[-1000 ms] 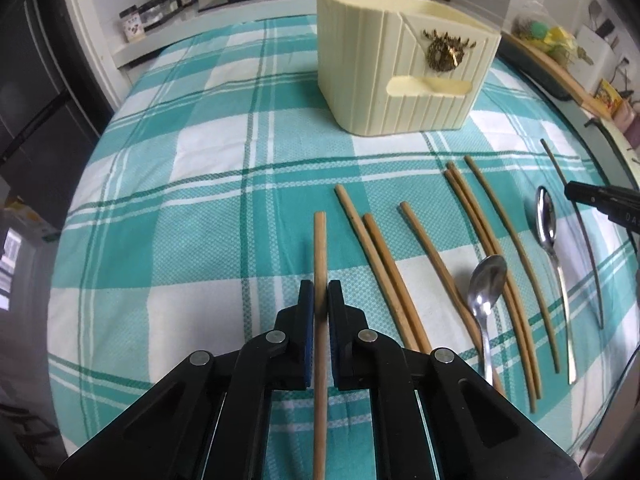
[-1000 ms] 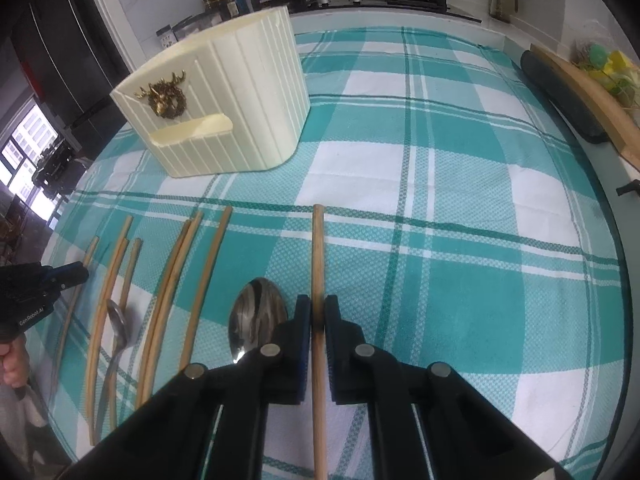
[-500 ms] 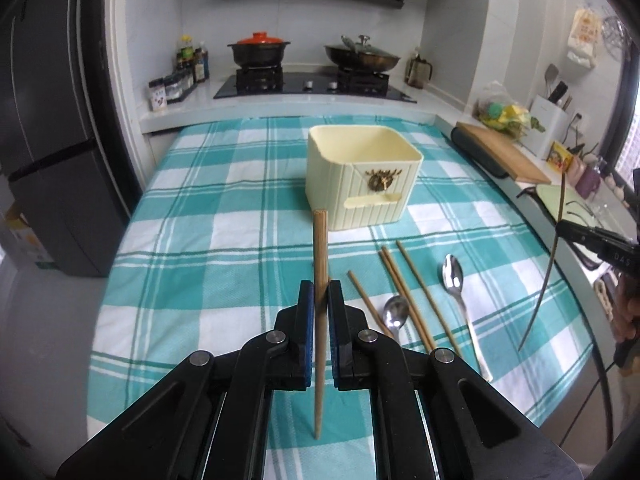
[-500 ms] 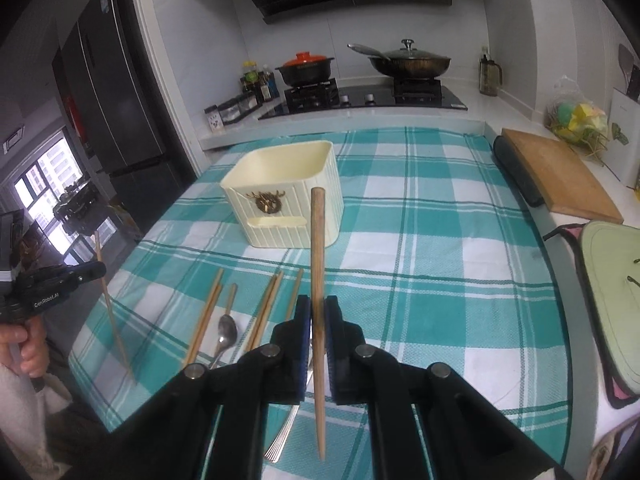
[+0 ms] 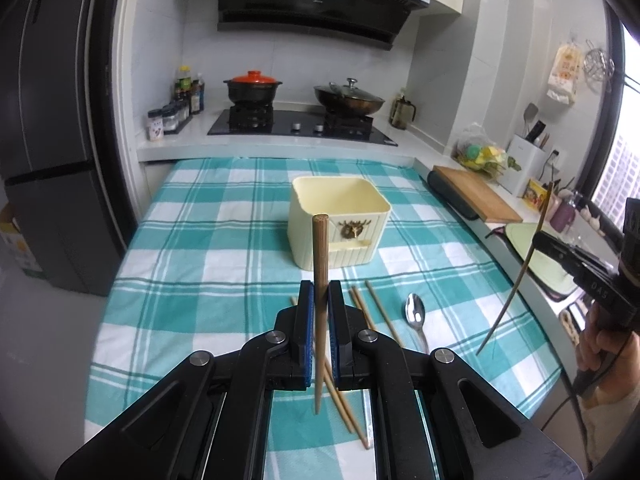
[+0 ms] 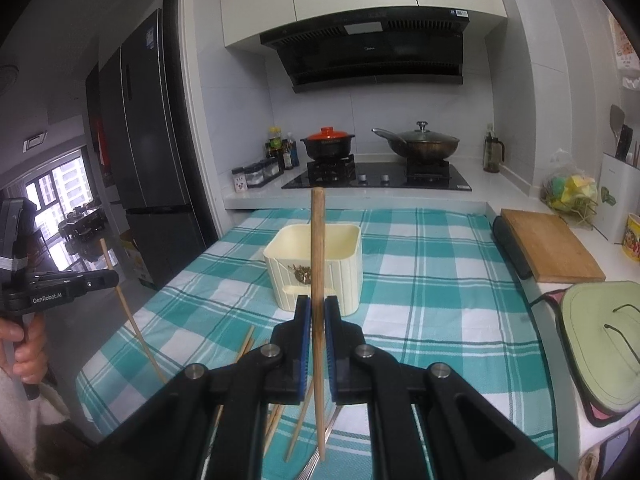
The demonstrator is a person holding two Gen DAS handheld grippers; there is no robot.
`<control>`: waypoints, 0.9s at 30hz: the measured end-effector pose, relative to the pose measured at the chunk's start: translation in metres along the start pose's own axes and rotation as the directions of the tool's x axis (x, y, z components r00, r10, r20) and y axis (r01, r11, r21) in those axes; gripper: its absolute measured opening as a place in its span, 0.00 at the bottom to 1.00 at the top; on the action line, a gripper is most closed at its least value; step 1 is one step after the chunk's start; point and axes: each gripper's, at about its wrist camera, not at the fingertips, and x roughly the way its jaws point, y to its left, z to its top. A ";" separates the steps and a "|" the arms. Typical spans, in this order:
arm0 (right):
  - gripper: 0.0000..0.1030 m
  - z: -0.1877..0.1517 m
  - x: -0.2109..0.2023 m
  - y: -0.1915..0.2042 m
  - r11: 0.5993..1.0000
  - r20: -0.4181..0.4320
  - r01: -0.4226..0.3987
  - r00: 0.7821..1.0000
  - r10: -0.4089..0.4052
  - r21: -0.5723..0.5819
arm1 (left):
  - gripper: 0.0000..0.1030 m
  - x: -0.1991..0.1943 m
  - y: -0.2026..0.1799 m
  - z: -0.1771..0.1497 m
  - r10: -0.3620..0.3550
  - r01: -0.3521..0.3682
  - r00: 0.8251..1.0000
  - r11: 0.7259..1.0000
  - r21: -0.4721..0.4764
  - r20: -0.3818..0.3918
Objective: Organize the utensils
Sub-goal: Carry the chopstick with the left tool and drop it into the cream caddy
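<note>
I am carrying two chopsticks at once — my left gripper (image 5: 319, 320) has its jaws clamped on one chopstick (image 5: 320, 280), and my right gripper (image 6: 317, 332) has its jaws clamped on a second chopstick (image 6: 317, 280), each stick standing nearly upright above the checked tabletop (image 5: 200, 280). This looks like the transport step: both sticks are in the air and aimed toward the cream utensil holder (image 5: 340, 204), which is sitting open-topped ahead of me. More chopsticks (image 5: 380, 312) and a spoon (image 5: 416, 316) are lying on the cloth below. Next I am probably needing to bring each lower tip over the holder's rim and let go — though how deep the holder is, I cannot tell from here.
</note>
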 end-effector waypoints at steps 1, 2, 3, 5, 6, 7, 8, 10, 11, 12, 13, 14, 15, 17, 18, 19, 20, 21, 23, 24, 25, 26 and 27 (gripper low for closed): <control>0.07 0.002 0.000 0.001 1.000 0.012 -0.002 1.000 0.002 -0.004 | 0.05 0.000 0.000 0.003 -0.005 0.005 1.000 1.000 -0.003 0.001; 0.07 0.003 0.001 0.002 1.000 0.020 -0.006 1.000 0.006 -0.004 | 0.05 0.001 0.000 0.006 -0.011 0.011 1.000 1.000 -0.006 0.000; 0.07 0.004 0.002 0.003 1.000 0.026 -0.009 1.000 0.009 -0.003 | 0.05 0.001 -0.001 0.010 -0.016 0.016 1.000 1.000 -0.009 0.000; 0.07 0.007 0.005 0.003 1.000 0.033 -0.014 0.999 0.014 0.001 | 0.05 0.004 -0.001 0.020 -0.024 0.024 1.000 1.000 -0.007 0.004; 0.07 0.009 0.007 0.003 1.000 0.036 -0.017 0.999 0.017 0.003 | 0.05 0.006 -0.002 0.027 -0.024 0.024 1.000 1.000 -0.005 0.008; 0.07 0.012 0.011 0.002 1.000 0.038 -0.018 0.999 0.018 0.003 | 0.05 0.008 -0.003 0.034 -0.025 0.025 1.000 1.000 -0.002 0.013; 0.07 0.016 0.015 0.001 1.000 0.039 -0.018 0.999 0.018 0.004 | 0.05 0.010 -0.004 0.043 -0.026 0.026 0.999 1.000 0.001 0.020; 0.07 0.026 0.025 -0.001 1.000 0.041 -0.023 0.999 0.022 0.013 | 0.05 0.014 -0.005 0.063 -0.027 0.026 0.999 1.000 0.003 0.037; 0.07 0.033 0.031 -0.002 1.000 0.044 -0.026 0.999 0.025 0.018 | 0.05 0.016 -0.006 0.075 -0.030 0.030 0.998 1.000 0.003 0.048; 0.07 0.040 0.037 -0.004 0.999 0.049 -0.030 0.998 0.028 0.024 | 0.05 0.018 -0.007 0.087 -0.033 0.033 0.998 0.999 0.004 0.062; 0.07 0.049 0.044 -0.006 0.999 0.057 -0.032 0.998 0.030 0.031 | 0.05 0.019 -0.008 0.099 -0.033 0.032 0.996 0.999 0.005 0.080; 0.07 0.059 0.050 -0.006 0.999 0.068 -0.034 0.997 0.032 0.037 | 0.05 0.020 -0.010 0.112 -0.031 0.030 0.994 1.000 0.007 0.102; 0.07 0.070 0.058 -0.007 0.998 0.080 -0.038 0.996 0.034 0.044 | 0.05 0.021 -0.012 0.124 -0.029 0.028 0.992 1.000 0.009 0.125; 0.07 0.093 0.073 -0.009 0.997 0.110 -0.049 0.993 0.042 0.057 | 0.05 0.026 -0.016 0.149 -0.025 0.024 0.985 1.000 0.008 0.170; 0.07 0.105 0.081 -0.009 0.997 0.126 -0.054 0.991 0.046 0.057 | 0.05 0.030 -0.017 0.161 -0.022 0.021 0.981 1.000 0.004 0.192; 0.07 0.118 0.091 -0.010 0.997 0.142 -0.059 0.988 0.051 0.052 | 0.05 0.035 -0.018 0.172 -0.014 0.015 0.977 1.000 -0.002 0.215; 0.07 0.129 0.102 -0.009 0.997 0.157 -0.059 0.986 0.052 0.041 | 0.05 0.042 -0.019 0.182 0.001 0.000 0.972 1.000 -0.004 0.236; 0.07 0.140 0.113 -0.008 0.999 0.174 -0.046 0.984 0.041 0.023 | 0.05 0.050 -0.021 0.190 0.021 -0.020 0.966 1.000 -0.005 0.257; 0.07 0.155 0.137 -0.007 1.000 0.207 -0.024 0.978 0.022 0.004 | 0.05 0.070 -0.024 0.200 0.054 -0.056 0.958 0.998 -0.003 0.280; 0.07 0.160 0.149 -0.008 1.000 0.215 -0.022 0.976 0.021 0.004 | 0.05 0.082 -0.024 0.203 0.068 -0.070 0.957 0.998 -0.003 0.282; 0.07 0.163 0.162 -0.010 1.000 0.217 -0.018 0.976 0.016 0.006 | 0.05 0.095 -0.024 0.205 0.076 -0.079 0.958 0.997 -0.003 0.277; 0.07 0.164 0.173 -0.011 1.000 0.217 -0.020 0.976 0.017 0.010 | 0.05 0.109 -0.024 0.206 0.084 -0.086 0.960 0.996 -0.003 0.268; 0.07 0.163 0.185 -0.012 1.000 0.211 -0.021 0.977 0.019 0.010 | 0.05 0.123 -0.023 0.206 0.089 -0.090 0.963 0.996 -0.005 0.255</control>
